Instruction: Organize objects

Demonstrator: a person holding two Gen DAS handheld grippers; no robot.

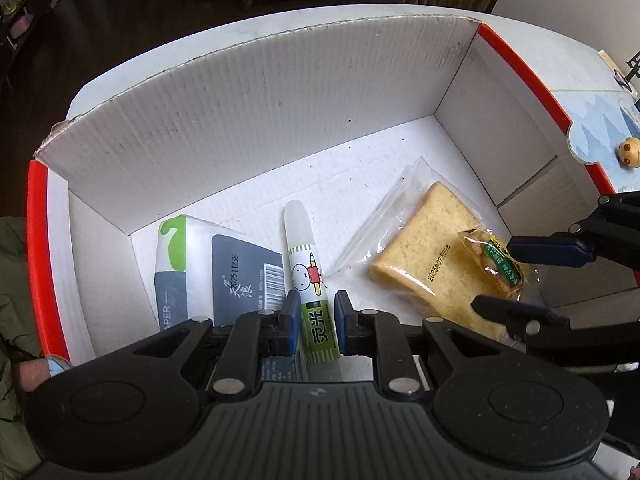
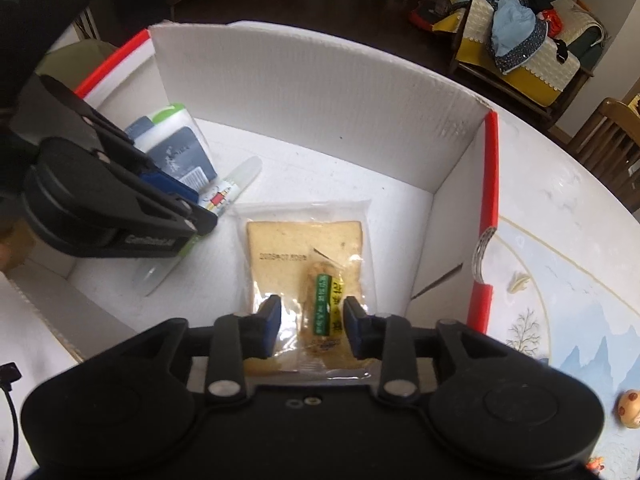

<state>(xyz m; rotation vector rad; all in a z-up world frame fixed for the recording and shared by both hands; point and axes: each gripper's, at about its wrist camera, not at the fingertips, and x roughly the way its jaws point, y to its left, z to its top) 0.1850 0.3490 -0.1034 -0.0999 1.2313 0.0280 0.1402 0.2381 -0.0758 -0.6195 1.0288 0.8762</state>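
Note:
A white cardboard box (image 1: 248, 100) with red edges holds the objects. My left gripper (image 1: 317, 322) straddles a white and green glue stick (image 1: 308, 272) lying on the box floor; a small gap shows at each pad. A tissue pack (image 1: 216, 268) lies left of it. My right gripper (image 2: 312, 322) is open around a small green and yellow snack packet (image 2: 326, 304) that rests on a wrapped bread slice (image 2: 296, 252). The right gripper also shows in the left wrist view (image 1: 520, 276), the left gripper in the right wrist view (image 2: 188, 204).
The box walls (image 2: 320, 100) stand high around both grippers. The box sits on a white table with a blue patterned mat (image 2: 580, 312). A small orange toy (image 2: 630, 408) lies on the mat outside the box. Chairs and a sofa stand beyond.

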